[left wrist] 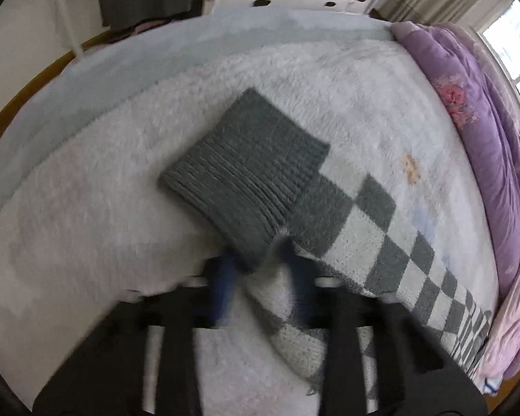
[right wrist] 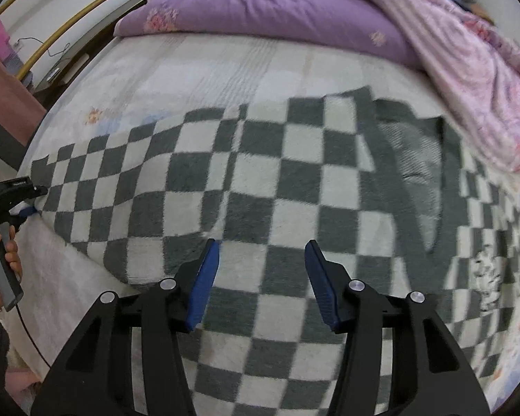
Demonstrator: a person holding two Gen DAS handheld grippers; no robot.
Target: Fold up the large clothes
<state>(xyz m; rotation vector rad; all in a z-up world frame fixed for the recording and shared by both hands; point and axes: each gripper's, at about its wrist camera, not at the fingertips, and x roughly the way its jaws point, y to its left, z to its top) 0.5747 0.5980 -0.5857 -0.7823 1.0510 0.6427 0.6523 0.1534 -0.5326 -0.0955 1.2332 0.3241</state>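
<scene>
Nearby purple quilt (right wrist: 260,10) | left gripper (left wrist: 260,249) seemingly pinching sweater (right wrist: 246,180) cuff (left wrist: 246,173) | right gripper (right wrist: 261,267) fingers spread, empty

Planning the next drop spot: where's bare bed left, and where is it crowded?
Free: white fuzzy cover left of the grey ribbed cuff, up to the pale blue edge; also the strip between the checkered sweater and purple quilt. Crowded: the right side, where the pink quilt overlaps the sweater.
</scene>
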